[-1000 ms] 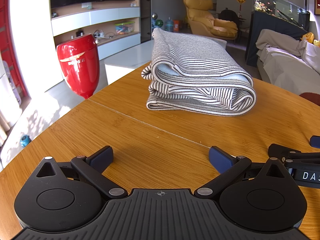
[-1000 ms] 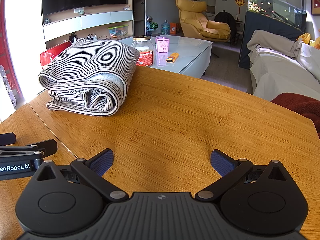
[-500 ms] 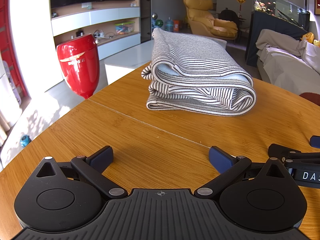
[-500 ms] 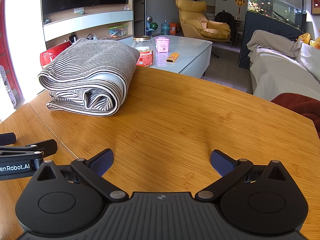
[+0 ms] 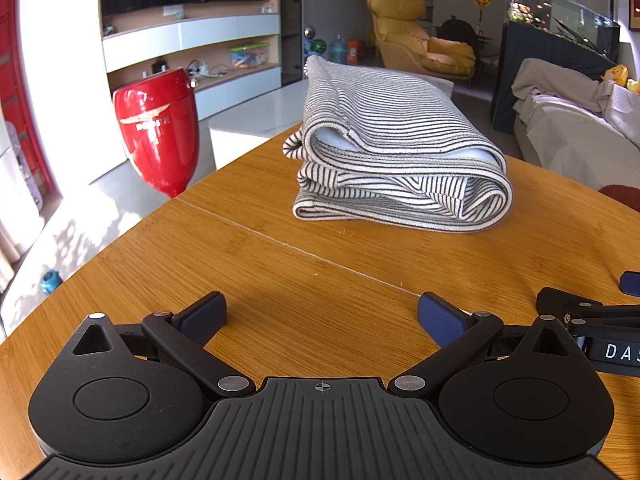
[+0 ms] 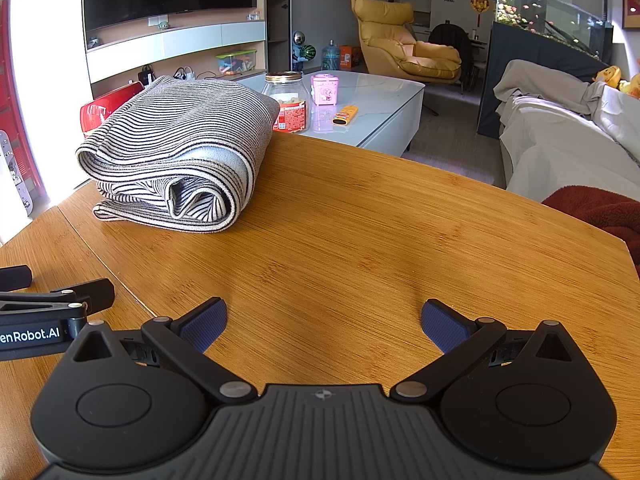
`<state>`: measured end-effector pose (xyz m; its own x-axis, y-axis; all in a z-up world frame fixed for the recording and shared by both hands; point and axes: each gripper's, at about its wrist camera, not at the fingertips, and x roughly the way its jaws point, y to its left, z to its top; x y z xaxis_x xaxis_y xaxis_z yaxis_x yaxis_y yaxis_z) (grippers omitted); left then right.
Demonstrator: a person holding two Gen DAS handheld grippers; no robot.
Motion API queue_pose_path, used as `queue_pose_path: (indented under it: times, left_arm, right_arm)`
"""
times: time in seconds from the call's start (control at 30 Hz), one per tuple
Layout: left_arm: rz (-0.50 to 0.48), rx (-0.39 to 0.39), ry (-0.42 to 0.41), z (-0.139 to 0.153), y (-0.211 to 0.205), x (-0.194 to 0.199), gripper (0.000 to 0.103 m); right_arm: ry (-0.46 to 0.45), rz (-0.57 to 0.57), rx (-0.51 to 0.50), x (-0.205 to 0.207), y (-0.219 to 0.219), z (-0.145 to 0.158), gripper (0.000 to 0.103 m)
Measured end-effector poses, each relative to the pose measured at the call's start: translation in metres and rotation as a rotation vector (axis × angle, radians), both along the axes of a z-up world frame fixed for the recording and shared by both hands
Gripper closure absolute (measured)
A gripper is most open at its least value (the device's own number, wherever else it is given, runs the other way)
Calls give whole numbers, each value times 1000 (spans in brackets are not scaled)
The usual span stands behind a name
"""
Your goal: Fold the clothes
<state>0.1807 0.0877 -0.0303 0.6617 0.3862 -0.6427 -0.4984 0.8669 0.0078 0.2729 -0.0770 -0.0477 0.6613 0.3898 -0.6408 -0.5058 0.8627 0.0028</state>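
Both the left gripper [image 5: 321, 316] and right gripper [image 6: 324, 320] sit low in frame, jaws spread wide, seemingly side by side.

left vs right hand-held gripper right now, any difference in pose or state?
Little differs. The left hand-held gripper points almost straight at the folded striped garment; the right hand-held gripper has the garment off to its left and faces mostly bare wooden table. The left one's view has a red vase beside the table; the right one's shows a jar behind it. Shared: both open, empty, low over the table, side by side.
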Motion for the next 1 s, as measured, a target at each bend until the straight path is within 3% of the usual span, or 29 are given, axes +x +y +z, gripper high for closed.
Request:
queue_pose_path:
  times: [0.73, 1.0]
  left_arm:
    - [-2, 1, 0, 0, -1, 0, 0]
    - [-68, -19, 20, 2, 1, 1, 0]
  right_arm:
    - [0, 0, 0, 0, 0, 0, 0]
    - [0, 0, 0, -1, 1, 1, 0]
